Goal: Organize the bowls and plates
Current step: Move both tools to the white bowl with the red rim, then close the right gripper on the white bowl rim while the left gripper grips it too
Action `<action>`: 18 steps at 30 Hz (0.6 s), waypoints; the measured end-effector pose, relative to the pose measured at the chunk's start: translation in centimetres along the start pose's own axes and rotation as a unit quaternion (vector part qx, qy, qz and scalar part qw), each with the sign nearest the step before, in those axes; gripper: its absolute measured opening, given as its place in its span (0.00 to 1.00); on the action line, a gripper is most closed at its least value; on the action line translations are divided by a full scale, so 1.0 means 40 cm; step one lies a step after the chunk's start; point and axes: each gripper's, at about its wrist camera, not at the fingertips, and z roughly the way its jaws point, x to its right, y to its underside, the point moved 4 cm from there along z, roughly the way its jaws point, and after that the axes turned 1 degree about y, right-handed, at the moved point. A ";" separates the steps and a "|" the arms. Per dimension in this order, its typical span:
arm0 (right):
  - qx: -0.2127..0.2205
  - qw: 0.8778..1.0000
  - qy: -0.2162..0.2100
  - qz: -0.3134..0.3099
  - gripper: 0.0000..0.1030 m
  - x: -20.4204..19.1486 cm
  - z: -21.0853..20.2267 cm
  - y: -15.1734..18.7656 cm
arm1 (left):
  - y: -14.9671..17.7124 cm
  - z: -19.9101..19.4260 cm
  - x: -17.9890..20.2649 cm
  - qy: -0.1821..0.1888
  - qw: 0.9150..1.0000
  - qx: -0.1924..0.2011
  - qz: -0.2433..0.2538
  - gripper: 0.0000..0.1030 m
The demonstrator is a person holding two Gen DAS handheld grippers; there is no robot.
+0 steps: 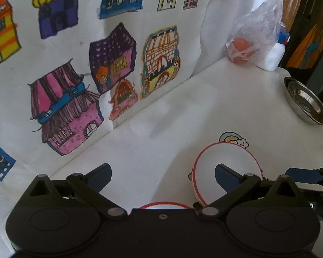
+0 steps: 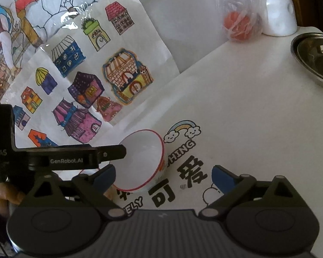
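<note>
A white bowl with a red rim sits on the white bench, on a printed rainbow-and-cloud drawing with black lettering. The bowl is the landmark here. It appears tilted, its opening facing the cameras.

The left tongs are spread open and grip nothing; the right-hand finger lies in front of the bowl in the left wrist view, though contact cannot be told. A second red rim peeks out just nearer than the bowl, behind the tool's body.

The right tongs are also wide open and empty, with the bowl just beyond the left-hand finger.

Far beyond the bowl to the right, a steel dish rests at the bench edge. Further back stand a clear plastic bag with orange fruit and a white bottle. Left of the bowl, a sheet of coloured house drawings leans up behind the bench.
</note>
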 end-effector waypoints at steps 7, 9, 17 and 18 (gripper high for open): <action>-0.007 1.000 0.003 -0.024 0.70 -0.022 0.023 0.004 | -0.006 0.028 0.011 0.008 1.000 -0.008 0.005 0.99; -0.011 1.000 0.003 -0.027 0.63 -0.027 0.028 0.005 | -0.007 0.032 0.016 0.013 1.000 -0.009 0.007 0.98; -0.015 1.000 0.002 -0.022 0.46 -0.033 0.036 0.008 | -0.003 0.041 0.032 0.027 0.999 -0.018 0.007 0.81; -0.014 1.000 0.001 -0.021 0.45 -0.034 0.036 0.009 | -0.003 0.041 0.033 0.030 0.999 -0.018 0.008 0.80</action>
